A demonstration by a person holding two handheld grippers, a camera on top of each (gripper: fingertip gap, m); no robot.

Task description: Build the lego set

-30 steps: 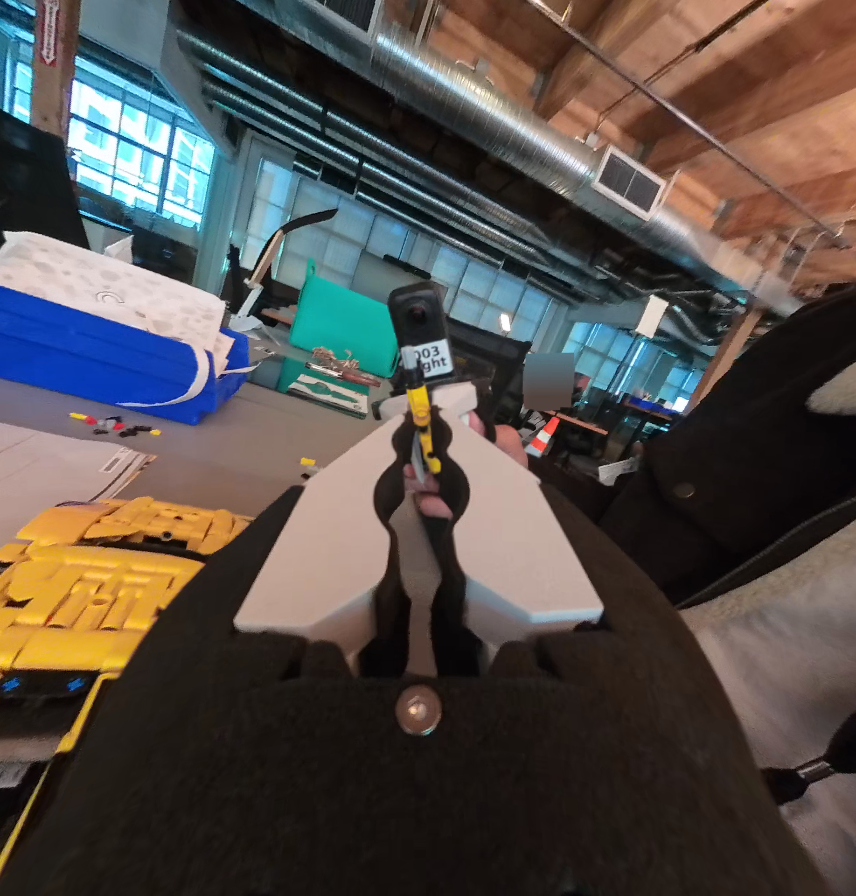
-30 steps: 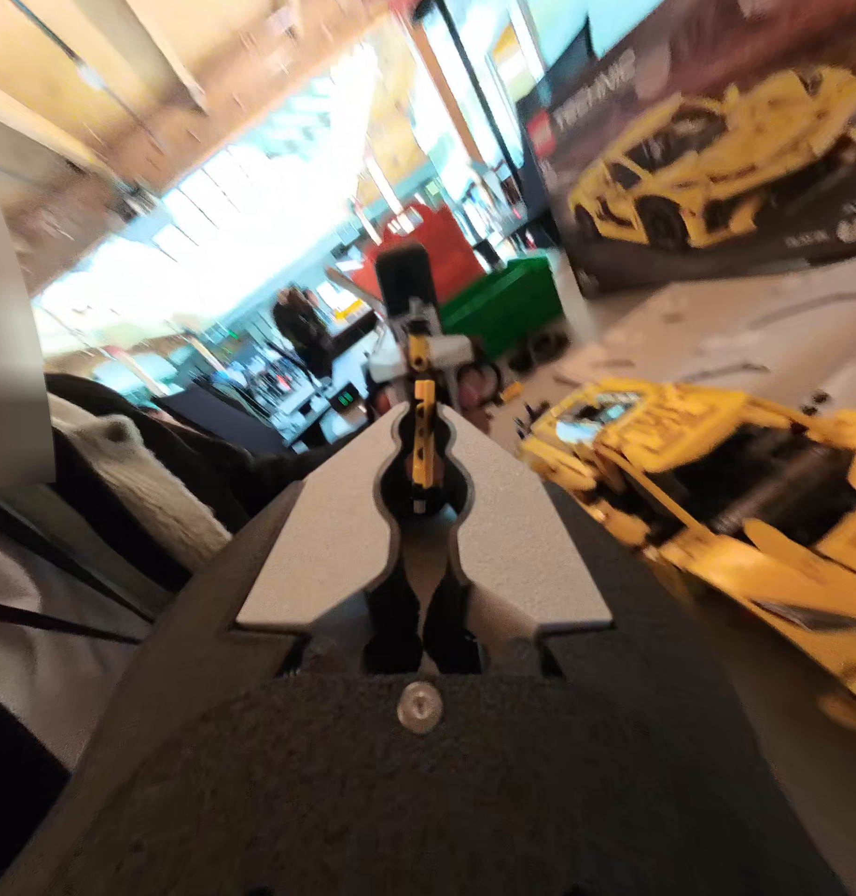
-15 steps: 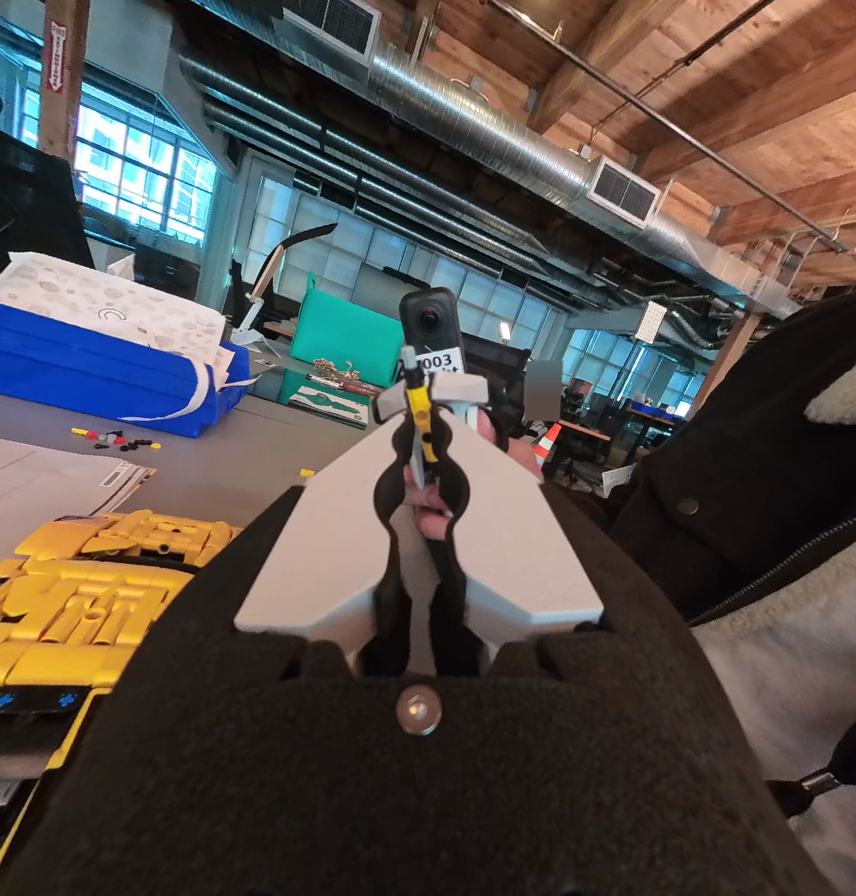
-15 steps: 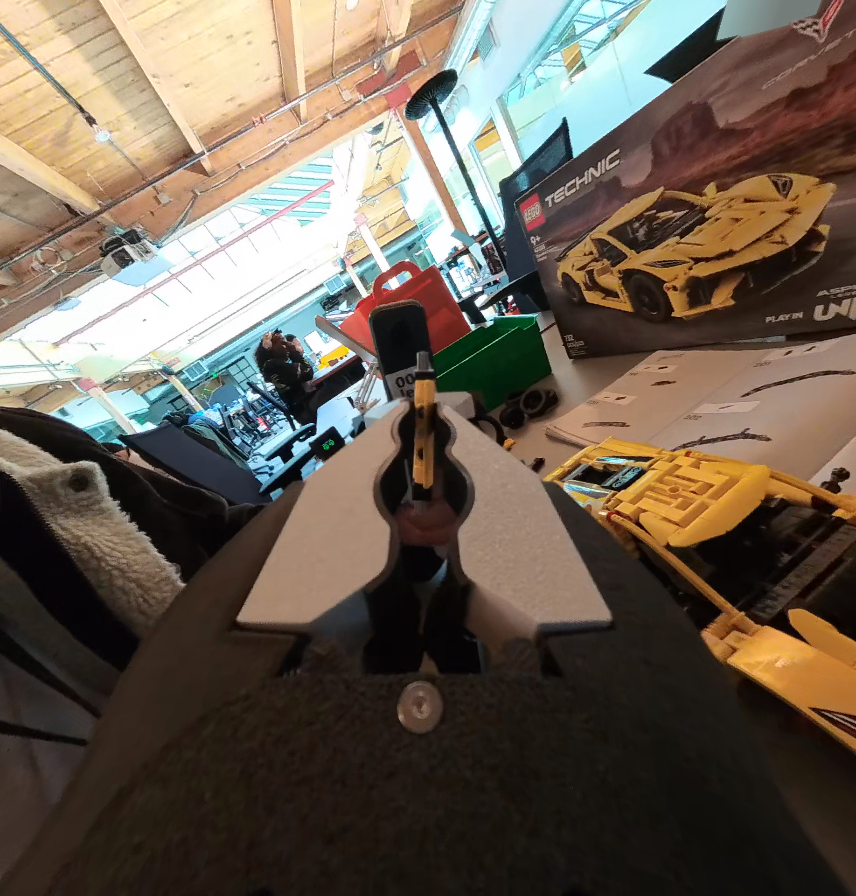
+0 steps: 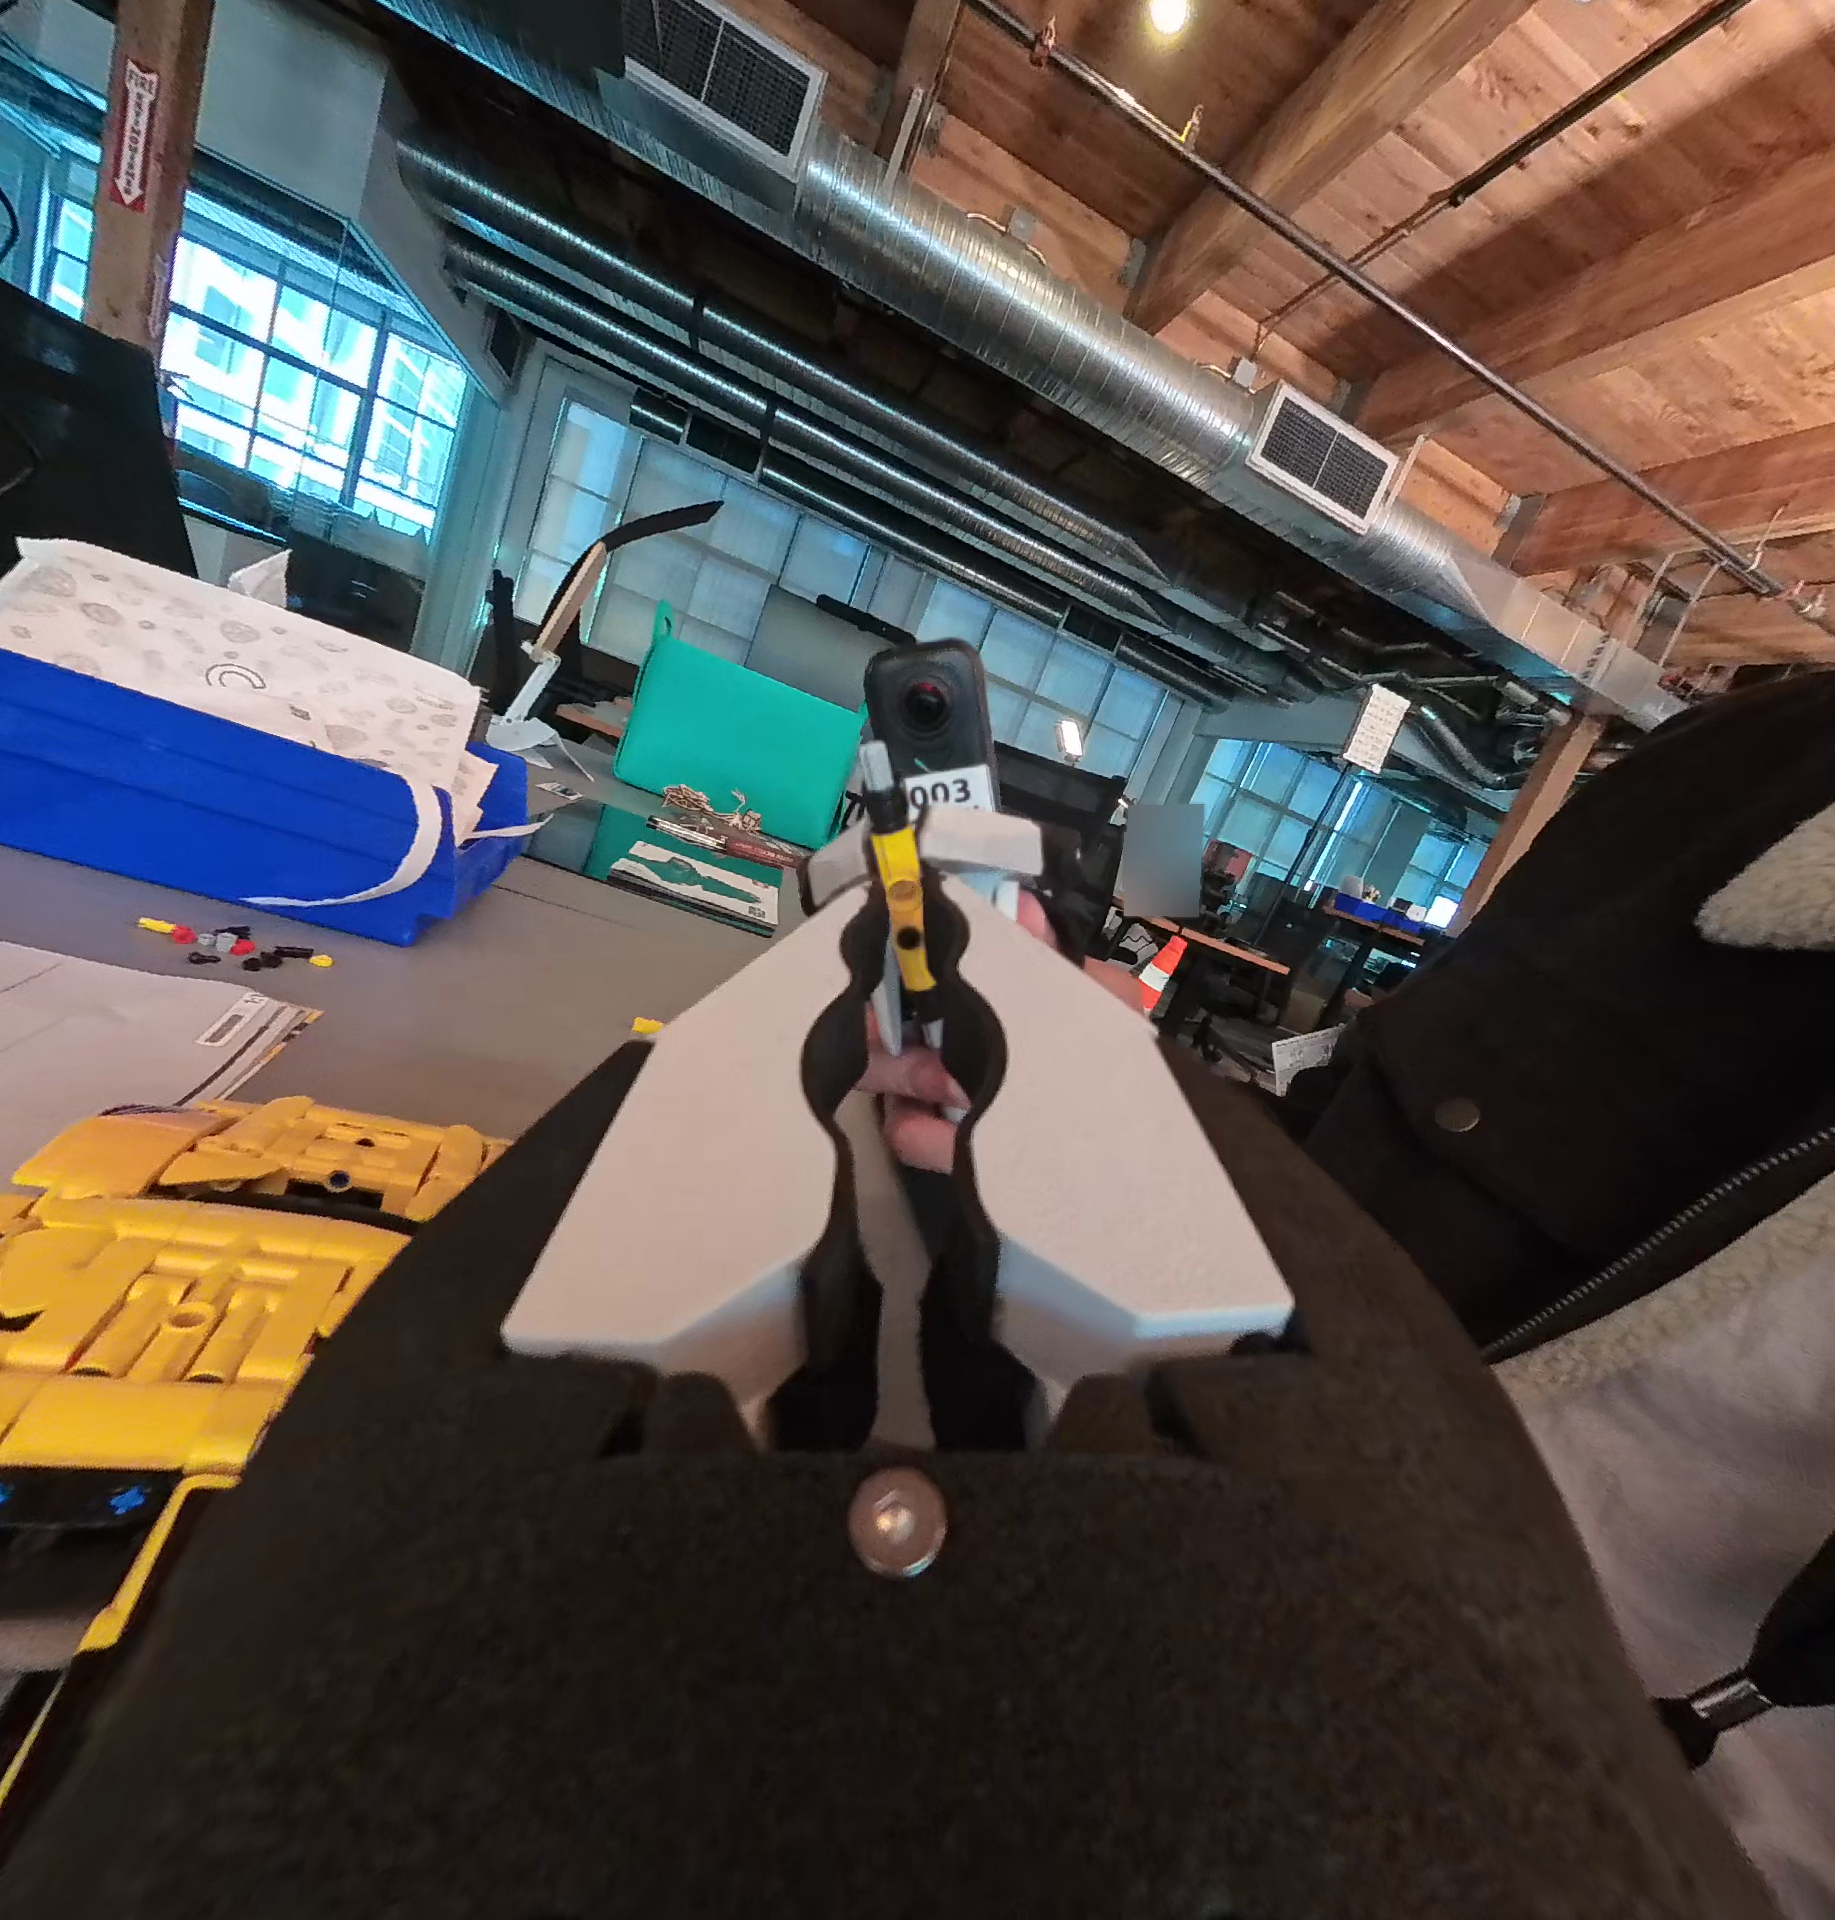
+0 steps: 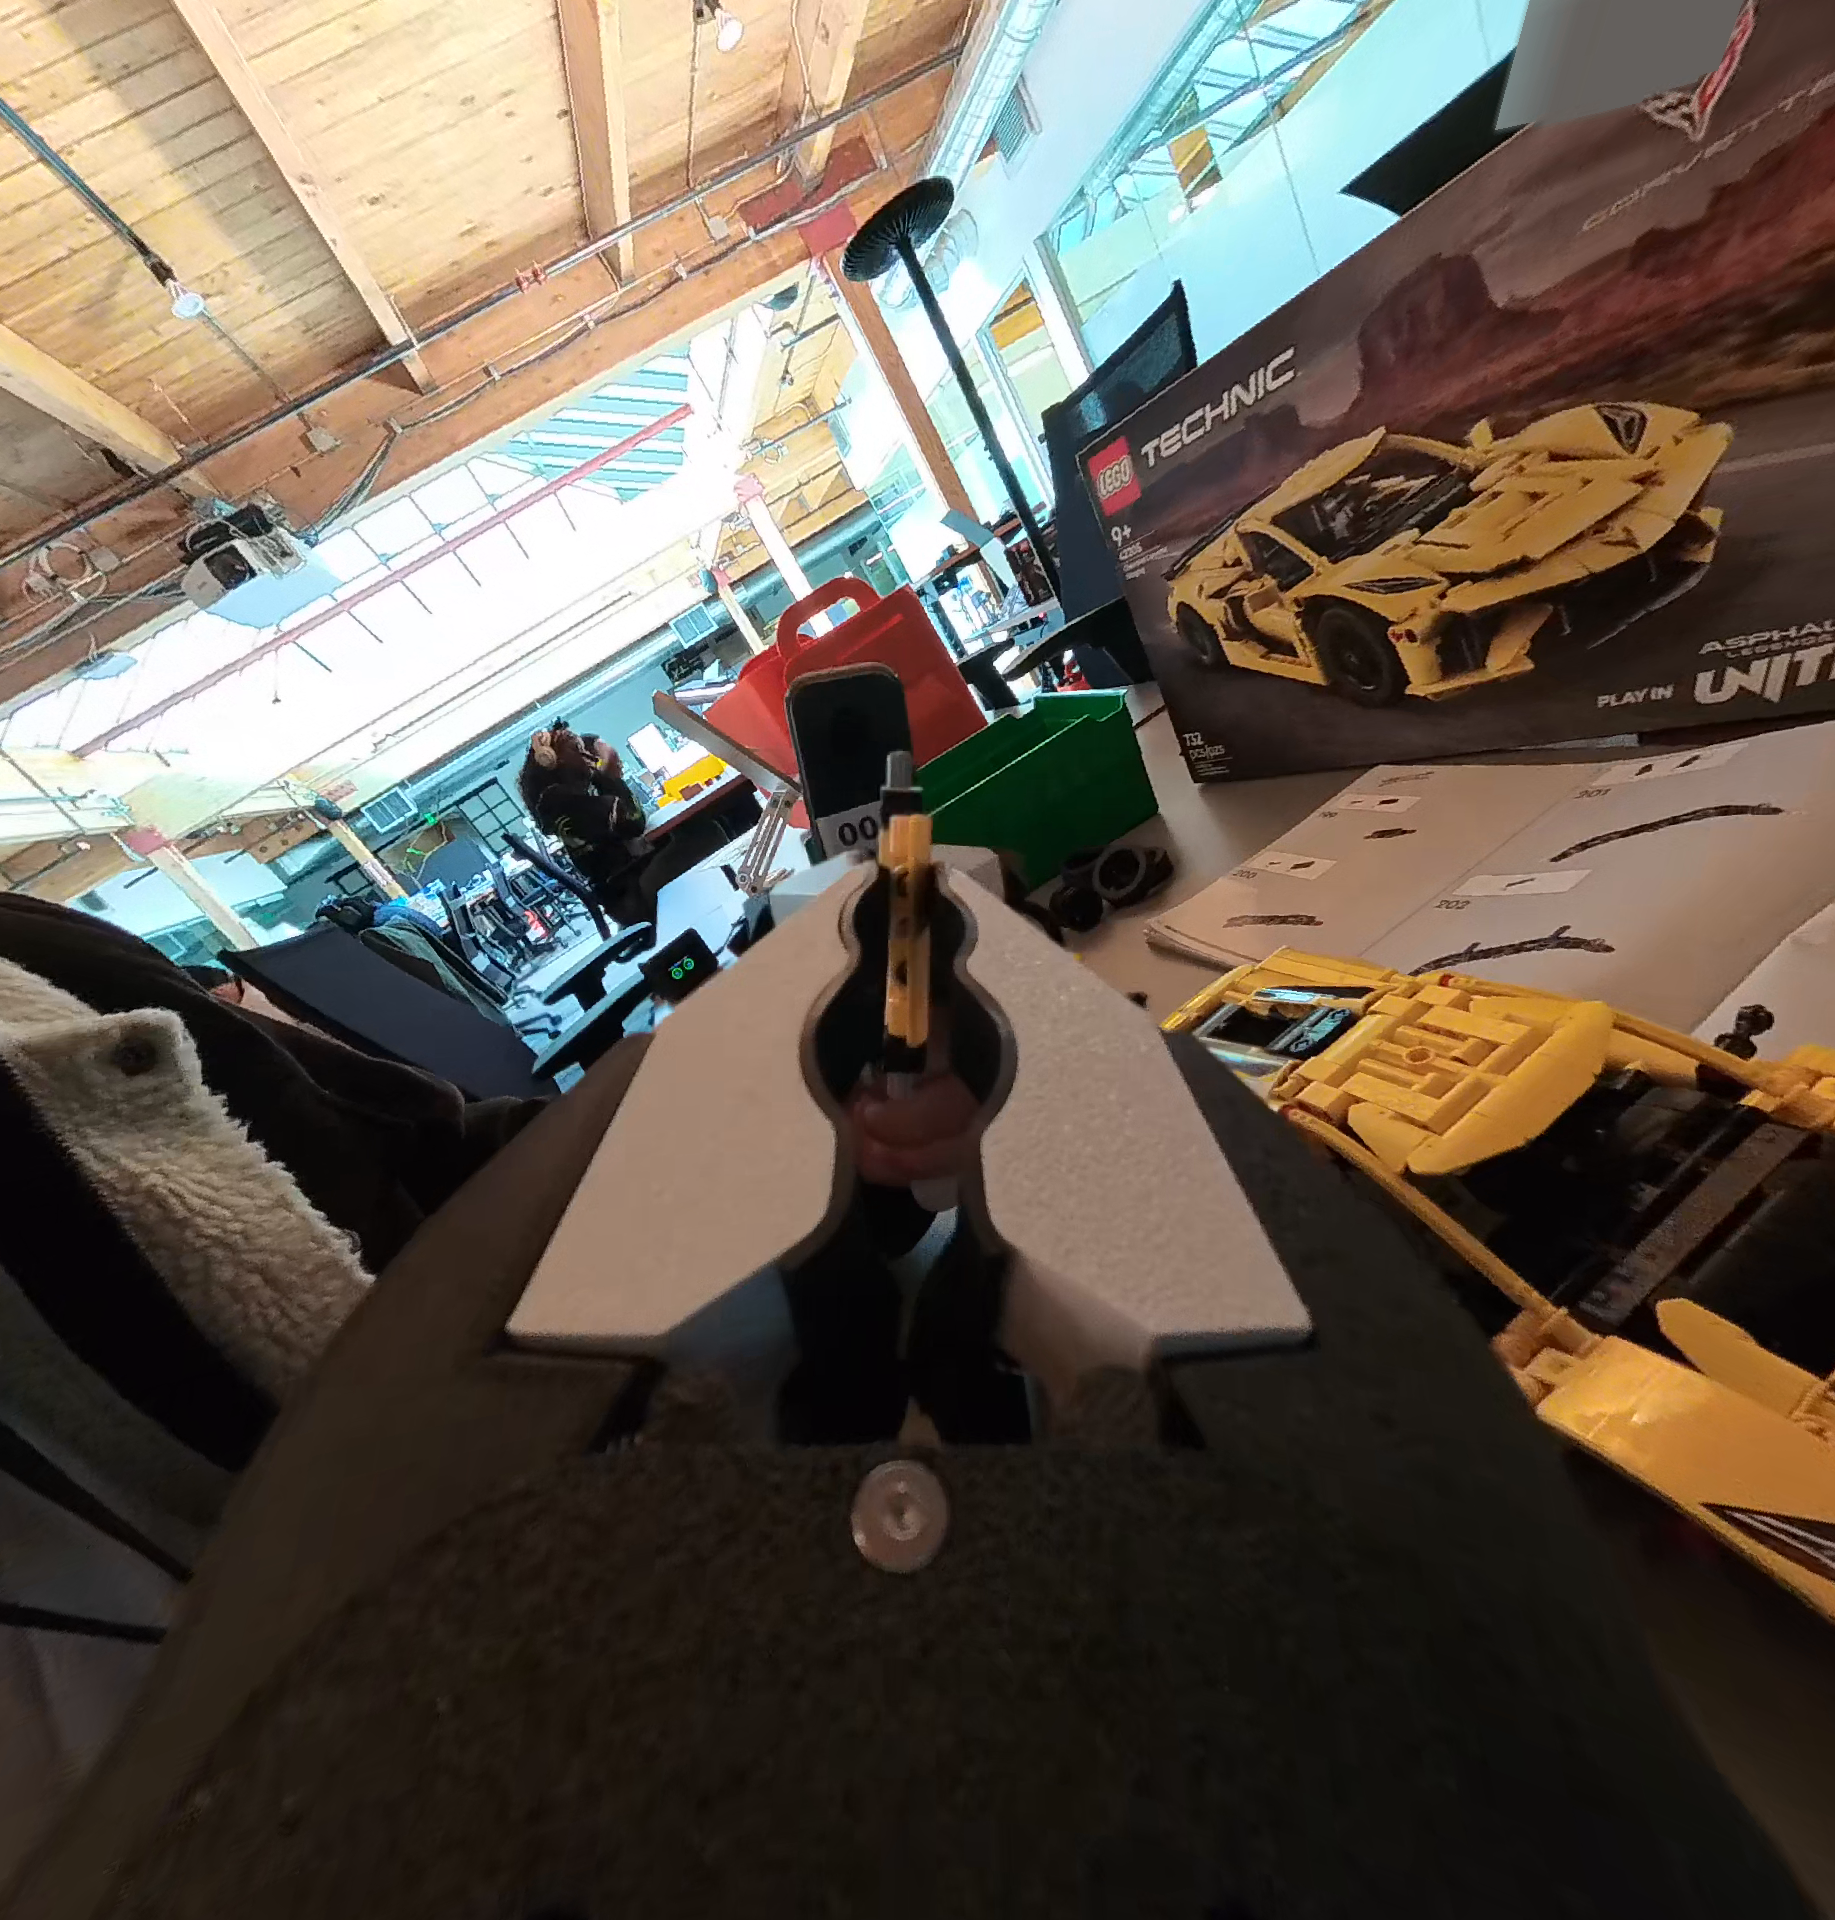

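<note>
Raised above the table (image 5: 539,997), the left gripper (image 5: 905,914) and the right gripper (image 6: 905,883) face each other tip to tip, both clenched on one slim yellow beam (image 5: 902,914) with a grey axle (image 6: 898,774) at its top end. The half-built yellow car (image 6: 1495,1122) sits just right of the right gripper's tips, the set's box (image 6: 1495,499) beyond it; loose small pieces (image 5: 232,940), apparently pins, lie well left of the left gripper.

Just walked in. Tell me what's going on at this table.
A person is building a yellow Lego car, part-built on the table. Both handheld grippers face each other in the air, shut on one thin yellow beam piece: the left gripper and the right gripper. The set's box and instruction sheets sit behind the car.
</note>
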